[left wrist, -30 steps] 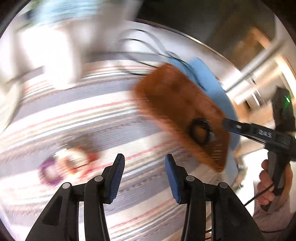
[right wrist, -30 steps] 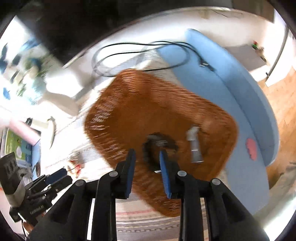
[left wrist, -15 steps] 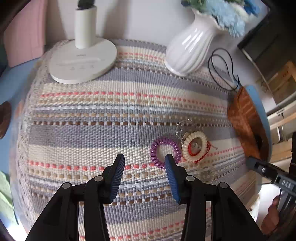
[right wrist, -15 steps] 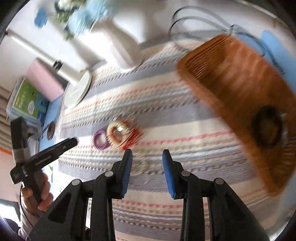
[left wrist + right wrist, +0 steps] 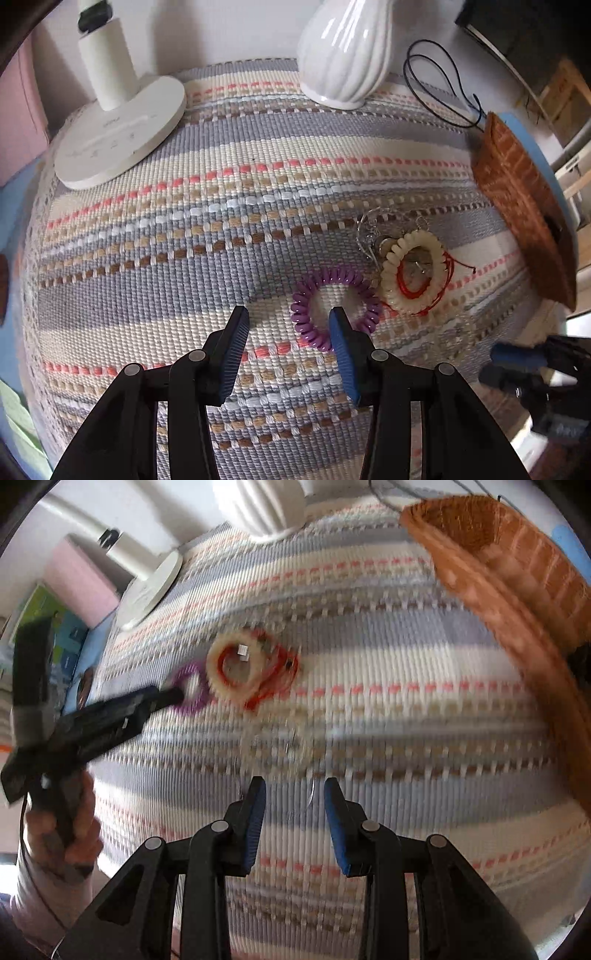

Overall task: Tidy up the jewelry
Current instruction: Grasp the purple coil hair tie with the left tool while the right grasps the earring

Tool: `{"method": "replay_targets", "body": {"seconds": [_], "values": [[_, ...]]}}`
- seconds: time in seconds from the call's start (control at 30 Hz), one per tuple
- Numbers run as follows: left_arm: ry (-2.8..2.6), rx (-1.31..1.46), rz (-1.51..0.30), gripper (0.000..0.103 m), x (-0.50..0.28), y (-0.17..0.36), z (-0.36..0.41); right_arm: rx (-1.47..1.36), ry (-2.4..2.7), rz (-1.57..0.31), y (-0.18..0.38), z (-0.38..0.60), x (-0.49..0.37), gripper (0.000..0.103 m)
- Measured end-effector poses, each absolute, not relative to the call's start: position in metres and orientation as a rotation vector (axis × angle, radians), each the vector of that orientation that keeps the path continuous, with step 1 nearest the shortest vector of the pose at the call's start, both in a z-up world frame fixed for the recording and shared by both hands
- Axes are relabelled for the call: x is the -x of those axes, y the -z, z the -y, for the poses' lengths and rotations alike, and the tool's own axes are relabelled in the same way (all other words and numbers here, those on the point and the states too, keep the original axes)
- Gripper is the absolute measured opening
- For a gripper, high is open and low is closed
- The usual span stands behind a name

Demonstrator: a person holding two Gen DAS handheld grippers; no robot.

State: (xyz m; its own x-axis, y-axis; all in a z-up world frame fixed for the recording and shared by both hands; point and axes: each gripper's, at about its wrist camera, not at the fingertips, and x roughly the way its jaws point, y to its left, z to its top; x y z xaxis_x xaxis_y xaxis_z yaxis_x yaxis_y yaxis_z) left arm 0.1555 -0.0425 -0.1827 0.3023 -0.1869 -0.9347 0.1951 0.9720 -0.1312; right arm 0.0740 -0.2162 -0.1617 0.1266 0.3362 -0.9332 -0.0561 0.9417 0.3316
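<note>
A purple coil band lies on the striped woven mat. Right of it lie a cream coil band, a red cord and a thin silver chain. My left gripper is open and empty, its right finger just over the purple band's near edge. My right gripper is open and empty, low over the mat, near a faint clear ring. The same bands show in the blurred right wrist view: purple, cream. The left gripper also shows there.
A brown wicker basket stands at the mat's right edge, also in the right wrist view. A white vase, a white lamp base and a black cable stand at the back. The right gripper shows at lower right.
Both grippers swung from the basket to the mat and came down closer. My left gripper now reaches the purple band. My right gripper left a black band in the basket.
</note>
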Motion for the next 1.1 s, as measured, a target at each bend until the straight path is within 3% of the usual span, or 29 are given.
{"method": "replay_targets", "body": {"seconds": [0.1, 0.17, 0.23, 0.27, 0.57, 0.67, 0.7, 0.8, 1.1], "values": [[0.249, -0.046, -1.207, 0.045, -0.152, 0.183, 0.046, -0.244, -0.303, -1.462, 0.172, 0.218, -0.060, 0.036], [0.237, -0.081, -1.188, 0.038, -0.153, 0.185, 0.050, -0.269, -0.337, -1.436, 0.166, 0.215, -0.054, 0.036], [0.231, -0.116, -1.172, 0.022, -0.152, 0.184, 0.052, -0.232, -0.384, -1.402, 0.155, 0.203, -0.051, 0.036], [0.235, -0.107, -1.174, 0.020, -0.154, 0.184, 0.051, -0.195, -0.402, -1.390, 0.152, 0.195, -0.052, 0.036], [0.279, 0.003, -1.201, 0.020, -0.159, 0.183, 0.032, 0.062, -0.420, -1.345, 0.173, 0.148, -0.063, 0.030], [0.267, -0.014, -1.189, 0.020, -0.157, 0.183, 0.035, 0.190, -0.387, -1.307, 0.174, 0.134, -0.055, 0.014], [0.260, -0.024, -1.186, 0.020, -0.156, 0.184, 0.037, 0.236, -0.378, -1.287, 0.174, 0.131, -0.052, 0.013], [0.228, -0.087, -1.166, 0.010, -0.152, 0.184, 0.045, 0.294, -0.374, -1.262, 0.173, 0.128, -0.044, 0.013], [0.312, -0.007, -1.132, 0.010, -0.130, 0.144, 0.037, 0.133, -0.435, -1.209, 0.091, 0.184, -0.016, 0.013]]}}
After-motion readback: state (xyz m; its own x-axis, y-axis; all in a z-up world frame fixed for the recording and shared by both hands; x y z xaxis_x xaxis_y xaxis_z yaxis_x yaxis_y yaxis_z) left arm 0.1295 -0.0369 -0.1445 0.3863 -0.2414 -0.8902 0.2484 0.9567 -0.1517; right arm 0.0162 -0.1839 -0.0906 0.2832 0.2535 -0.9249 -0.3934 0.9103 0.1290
